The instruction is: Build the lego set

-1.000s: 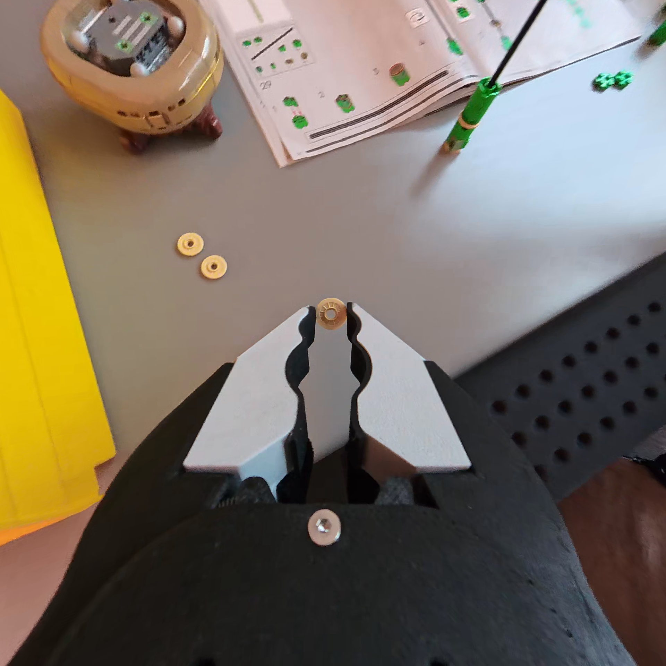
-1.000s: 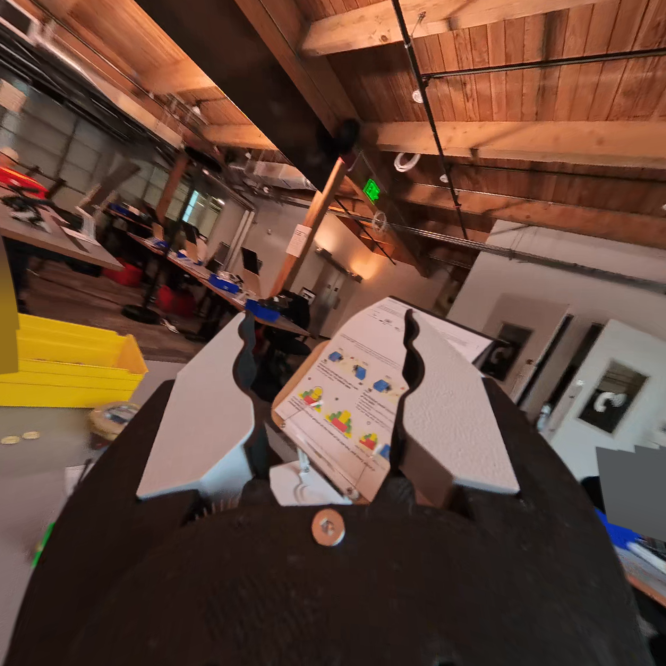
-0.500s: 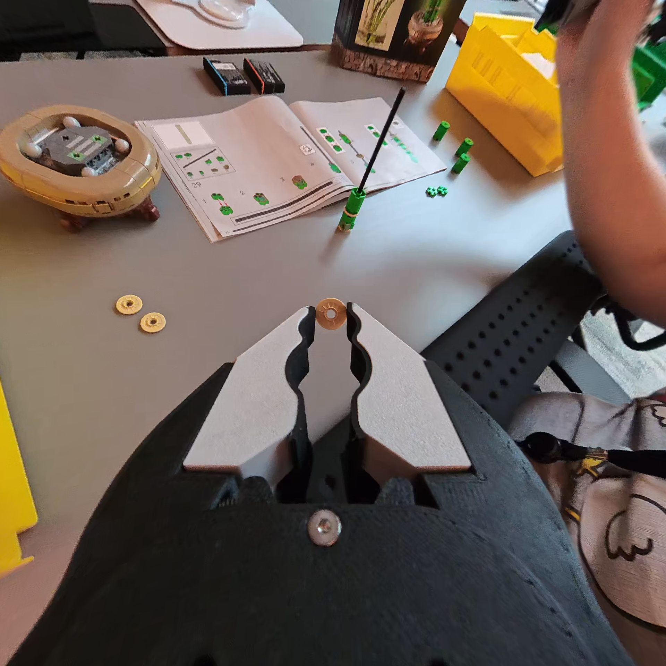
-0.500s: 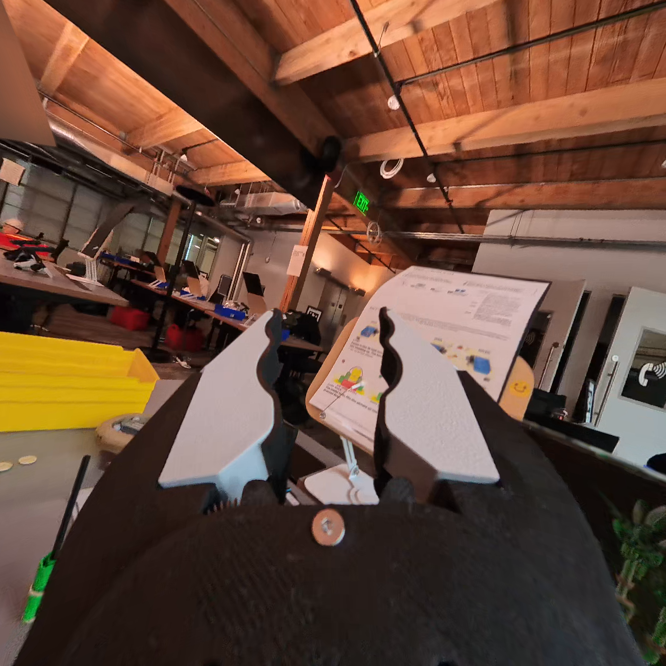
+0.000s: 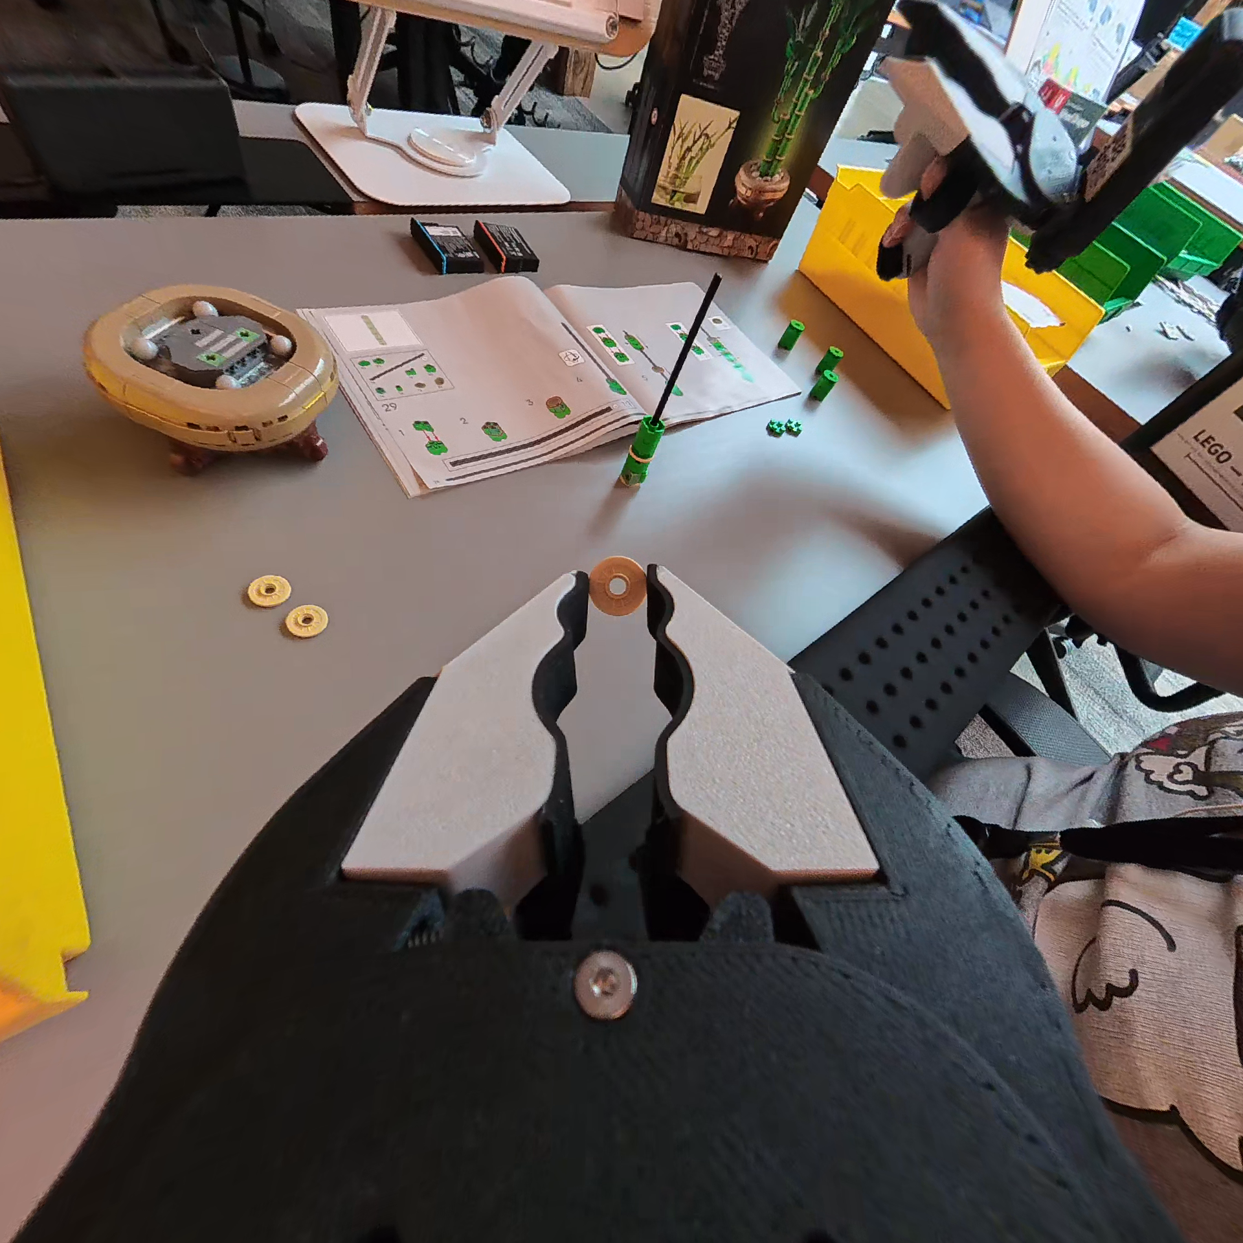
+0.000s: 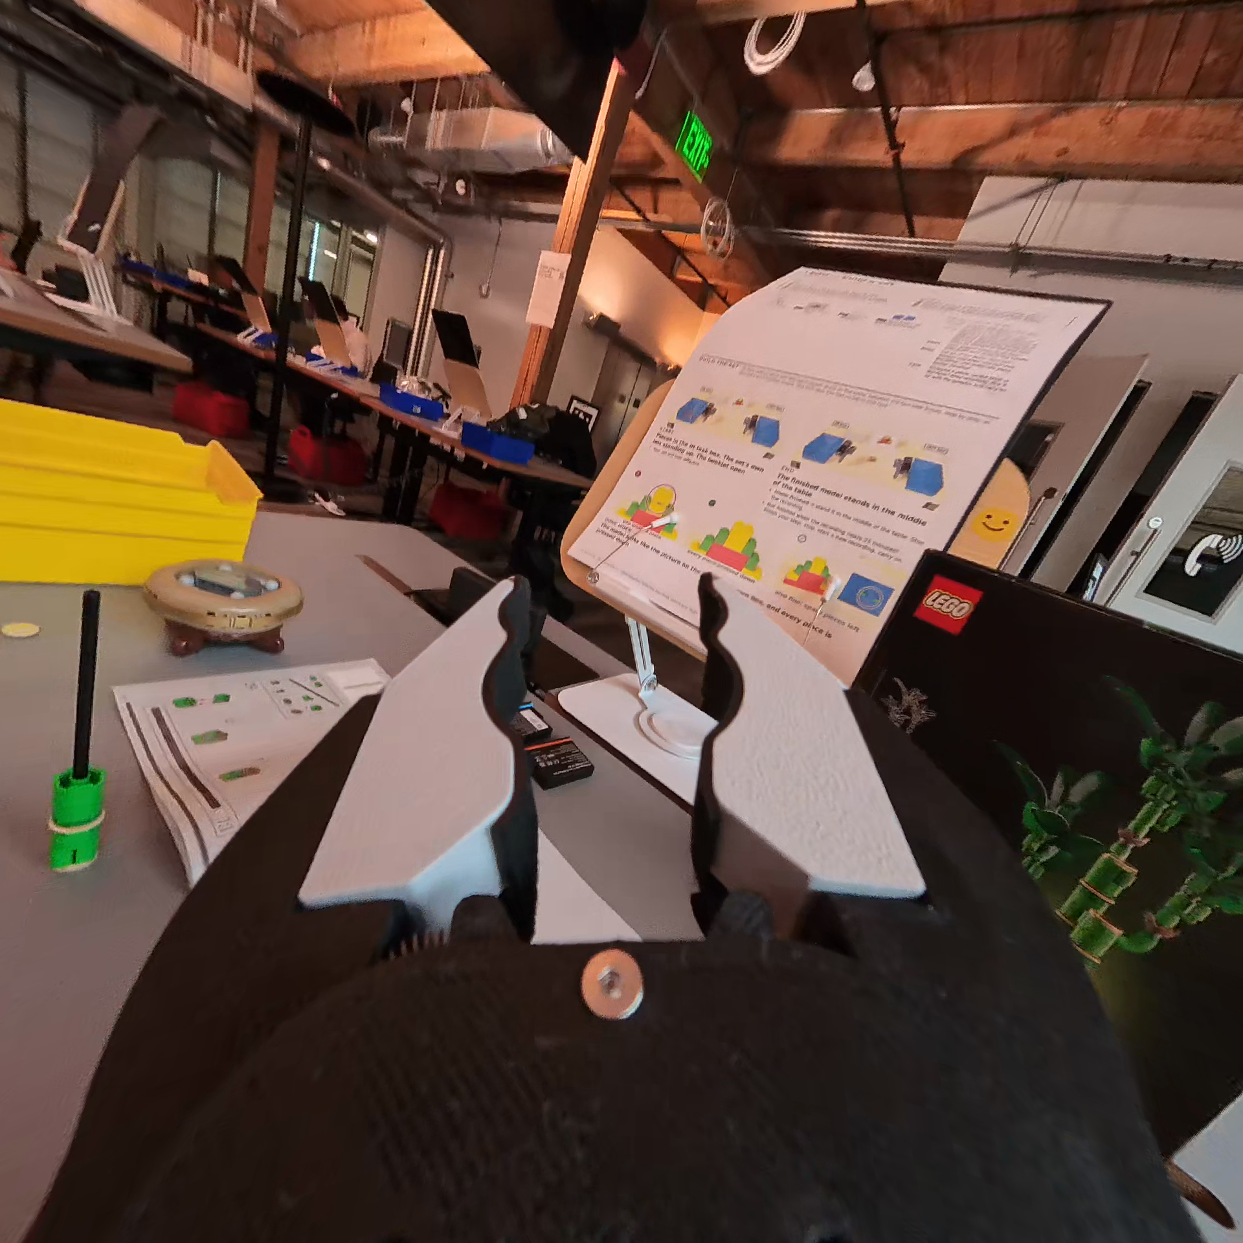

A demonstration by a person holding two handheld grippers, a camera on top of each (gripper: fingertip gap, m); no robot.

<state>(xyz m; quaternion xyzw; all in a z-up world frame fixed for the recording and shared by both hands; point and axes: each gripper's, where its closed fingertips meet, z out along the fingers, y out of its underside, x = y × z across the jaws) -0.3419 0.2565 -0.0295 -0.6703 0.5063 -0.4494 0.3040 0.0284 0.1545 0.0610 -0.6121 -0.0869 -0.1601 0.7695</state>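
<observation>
My left gripper [image 5: 617, 584] is shut on a tan round ring piece [image 5: 617, 586], held above the grey table [image 5: 471, 524]. Two more tan ring pieces [image 5: 288, 607] lie on the table to the left. A green stalk with a black rod [image 5: 644, 447] stands upright at the open instruction booklet [image 5: 524, 377]; it also shows in the right wrist view [image 6: 75, 817]. The tan oval pot base [image 5: 208, 377] sits at the left. My right gripper [image 6: 612, 592] is open and empty, raised high at the right; it shows in the left wrist view [image 5: 975, 121] in a person's hand.
Loose green cylinders [image 5: 817, 360] and small green pieces [image 5: 783, 426] lie right of the booklet. Yellow bins [image 5: 894, 296] stand right, a yellow bin [image 5: 33, 740] left. The set's box [image 5: 726, 121], two small black boxes [image 5: 474, 245], a document stand [image 6: 807, 457] and a black chair [image 5: 942, 646] are nearby. My right fingertips sit around 40 cm from my left ones. The tan oval pot base [image 5: 208, 377] lies some 20 cm from my left tips, 40 cm from my right tips. Look for it in the right wrist view [image 6: 187, 572] too.
My left gripper has pulled back and up with the ring piece, so more of the table shows. My right gripper has tilted down from the ceiling toward the table and opened wider.
</observation>
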